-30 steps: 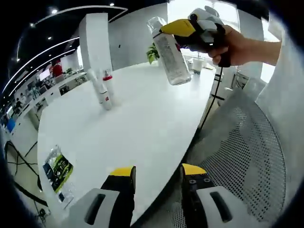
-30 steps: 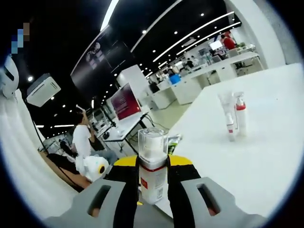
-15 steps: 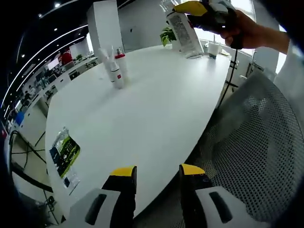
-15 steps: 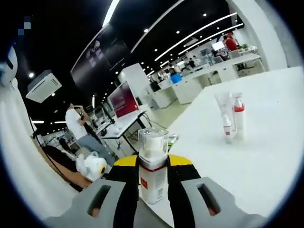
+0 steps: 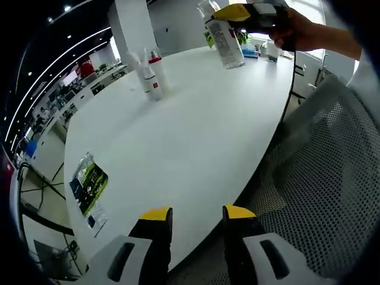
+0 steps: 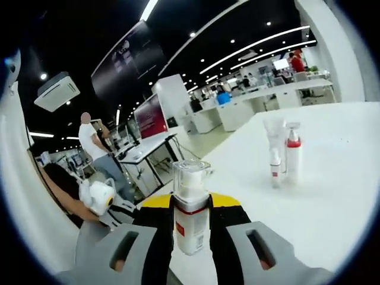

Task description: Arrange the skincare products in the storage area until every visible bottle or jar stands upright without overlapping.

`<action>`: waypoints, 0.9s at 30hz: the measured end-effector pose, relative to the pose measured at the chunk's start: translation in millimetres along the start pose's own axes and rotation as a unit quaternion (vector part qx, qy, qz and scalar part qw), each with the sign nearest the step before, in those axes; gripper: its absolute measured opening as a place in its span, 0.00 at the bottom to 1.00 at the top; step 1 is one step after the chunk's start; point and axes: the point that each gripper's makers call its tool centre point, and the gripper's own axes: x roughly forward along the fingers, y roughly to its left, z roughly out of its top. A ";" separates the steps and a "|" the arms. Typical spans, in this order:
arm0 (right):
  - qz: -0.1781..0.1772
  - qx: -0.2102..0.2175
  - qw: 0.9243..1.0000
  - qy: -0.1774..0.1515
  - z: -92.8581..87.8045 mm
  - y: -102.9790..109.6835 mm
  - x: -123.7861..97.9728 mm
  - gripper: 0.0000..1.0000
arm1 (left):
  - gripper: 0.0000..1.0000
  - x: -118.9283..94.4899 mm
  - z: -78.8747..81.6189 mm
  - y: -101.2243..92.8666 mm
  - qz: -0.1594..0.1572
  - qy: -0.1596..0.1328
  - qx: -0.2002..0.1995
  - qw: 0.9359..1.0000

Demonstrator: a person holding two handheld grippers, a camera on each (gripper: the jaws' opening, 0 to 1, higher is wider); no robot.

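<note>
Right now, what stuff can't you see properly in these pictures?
- Clear bottle: its lower part is hidden between the right gripper jaws in the right gripper view.
- Its label print is too small to read in the left gripper view.
- The two bottles standing on the white table: touching or apart, too small to tell.
- Flat packet near the table edge: print blurred by the fisheye.

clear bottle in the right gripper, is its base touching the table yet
Apart. In the left gripper view the clear bottle hangs in the right gripper, with the far wall showing between its base and the white table.
</note>
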 end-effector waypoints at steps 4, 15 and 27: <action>-0.007 -0.018 1.000 -0.001 0.6 -13.2 3.2 0.20 | 0.33 0.4 -2.1 -0.7 -0.001 0.005 0.001 1.000; -0.033 -0.085 0.996 0.004 -9.1 -48.0 21.6 0.20 | 0.31 0.1 -4.9 3.1 0.005 0.006 -0.005 1.000; -0.063 -0.103 0.993 -0.016 -7.8 -97.1 40.1 0.20 | 0.30 -0.3 -6.5 4.3 0.007 0.011 -0.006 1.000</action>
